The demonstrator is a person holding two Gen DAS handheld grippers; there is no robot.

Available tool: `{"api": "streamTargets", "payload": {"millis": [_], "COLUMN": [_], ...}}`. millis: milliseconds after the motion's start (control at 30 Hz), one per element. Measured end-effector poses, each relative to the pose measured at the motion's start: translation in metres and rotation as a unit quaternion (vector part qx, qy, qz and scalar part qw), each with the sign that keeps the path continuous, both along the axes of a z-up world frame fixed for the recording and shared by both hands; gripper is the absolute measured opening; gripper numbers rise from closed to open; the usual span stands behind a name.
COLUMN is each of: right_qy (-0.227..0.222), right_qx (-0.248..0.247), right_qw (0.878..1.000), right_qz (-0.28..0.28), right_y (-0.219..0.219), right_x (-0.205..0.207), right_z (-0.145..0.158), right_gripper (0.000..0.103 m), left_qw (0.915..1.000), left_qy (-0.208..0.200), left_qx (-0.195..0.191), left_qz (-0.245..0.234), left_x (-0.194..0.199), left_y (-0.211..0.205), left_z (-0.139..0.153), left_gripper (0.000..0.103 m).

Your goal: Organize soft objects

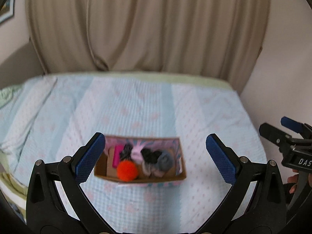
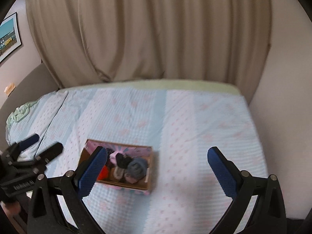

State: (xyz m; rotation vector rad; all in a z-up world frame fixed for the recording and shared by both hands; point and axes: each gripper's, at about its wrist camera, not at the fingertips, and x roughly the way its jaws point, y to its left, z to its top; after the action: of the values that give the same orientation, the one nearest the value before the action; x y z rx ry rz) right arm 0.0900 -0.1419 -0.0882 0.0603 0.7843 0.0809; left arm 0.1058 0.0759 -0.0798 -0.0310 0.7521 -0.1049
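A small open cardboard box (image 1: 176, 177) sits on the bed; it also shows in the right wrist view (image 2: 150, 177). Inside lie an orange pompom (image 1: 126, 170), a pink item (image 1: 118, 154), and black (image 1: 149, 155) and grey (image 1: 165, 160) fluffy pieces (image 2: 136, 166). My left gripper (image 1: 156, 156) is open and empty, held above and in front of the box. My right gripper (image 2: 157, 165) is open and empty, the box behind its left finger. Each gripper shows at the edge of the other's view (image 1: 288, 134) (image 2: 37, 146).
The bed is covered by a pale blue and white quilt with pink spots (image 1: 148, 105) (image 2: 195, 117). Beige curtains (image 1: 148, 25) hang behind it. A wall (image 2: 282, 97) borders the bed on the right. A framed picture (image 2: 8, 37) hangs at left.
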Motion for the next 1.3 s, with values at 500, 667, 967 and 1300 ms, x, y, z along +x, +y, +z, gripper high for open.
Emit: {"api": "streamTargets", "payload": {"millis": [500,667,967,1300], "right_qy": [-0.079,-0.094,-0.102,-0.108], "right_qx": [-0.022,-0.022,-0.018,-0.019], "right_qw": [0.995,0.993,0.992,0.991], "right_qz": [-0.052,-0.061,-0.072,-0.078], "right_y": [-0.049,-0.058,-0.069,-0.075], "right_x": [-0.067,-0.077,-0.082,-0.081], "right_z": [0.054,0.060,0.064,0.065], "right_gripper": [0.103,0.103,0.103,0.103], "left_qw": [0.9960,0.9951,0.9934,0.9919], "left_qy": [-0.087,-0.098,-0.114,-0.125], "left_qx": [0.012,0.012,0.016,0.019], "left_qz": [-0.010,-0.009,-0.004,-0.003], "left_x": [-0.062,-0.074,-0.081,-0.084], "left_y": [-0.048,-0.054,-0.060,-0.065], "left_z": [0.062,0.063,0.070,0.072], "left_gripper": [0.103,0.103,0.103,0.103]}}
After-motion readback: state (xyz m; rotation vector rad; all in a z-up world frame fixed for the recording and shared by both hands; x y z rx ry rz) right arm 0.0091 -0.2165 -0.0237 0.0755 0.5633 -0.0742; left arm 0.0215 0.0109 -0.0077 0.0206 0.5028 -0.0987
